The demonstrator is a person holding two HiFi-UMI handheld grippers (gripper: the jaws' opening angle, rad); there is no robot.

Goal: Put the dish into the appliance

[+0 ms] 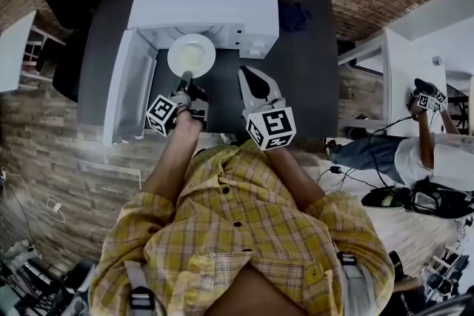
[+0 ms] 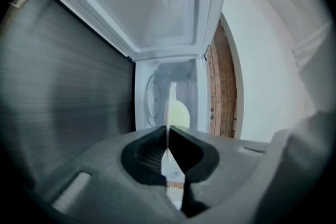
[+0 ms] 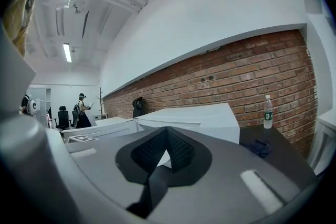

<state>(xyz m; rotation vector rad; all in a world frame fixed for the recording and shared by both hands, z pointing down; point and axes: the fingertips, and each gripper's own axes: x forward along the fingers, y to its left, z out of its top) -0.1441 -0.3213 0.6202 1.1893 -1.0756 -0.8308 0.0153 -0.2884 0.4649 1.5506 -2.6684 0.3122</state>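
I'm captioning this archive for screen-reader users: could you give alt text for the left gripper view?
The left gripper is clamped on the rim of a white dish, seen edge-on, held before the open white appliance. Its door is swung open; a brick wall shows beside it.

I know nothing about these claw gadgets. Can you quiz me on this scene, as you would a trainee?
1. True or false: the left claw grips the white plate by its rim.
2. The microwave door is: A) shut, B) swung open, C) missing.
3. Fill in: the right claw is shut and holds ____.

Key: 1 true; 2 B; 3 nothing.
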